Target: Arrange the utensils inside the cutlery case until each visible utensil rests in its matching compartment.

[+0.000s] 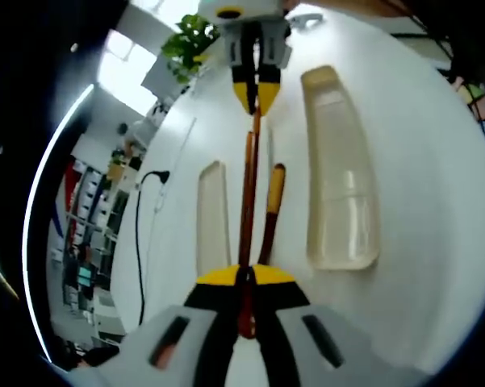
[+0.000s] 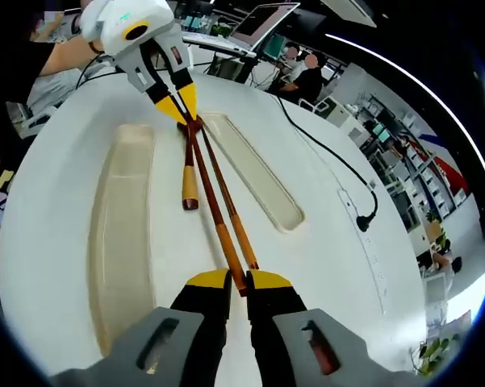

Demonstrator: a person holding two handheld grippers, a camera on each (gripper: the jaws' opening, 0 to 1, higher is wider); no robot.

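Looking along my left gripper [image 1: 244, 276], I see its yellow-tipped jaws drawn together on the near end of a long wooden chopstick [image 1: 248, 189], which runs straight away across the white tabletop [image 1: 420, 145]. At its far end my right gripper [image 1: 257, 90] comes in from the top, its jaws pinched onto the same end of the sticks. A shorter wooden utensil [image 1: 273, 211] lies just beside the chopstick. A wide translucent case tray [image 1: 339, 169] rests on one side of them and a narrow tray [image 1: 213, 214] on the other, both apart from the sticks.

From the right gripper view, my right gripper [image 2: 240, 280] is closed on the ends of two chopsticks [image 2: 218, 211] that lie side by side between the wide tray [image 2: 123, 210] and the narrow tray [image 2: 254, 171]. The left gripper [image 2: 183, 103] clamps their far ends, where the short utensil [image 2: 190, 179] also meets them. A black cable [image 2: 327, 153] trails over the tabletop [image 2: 323, 266] past the narrow tray.
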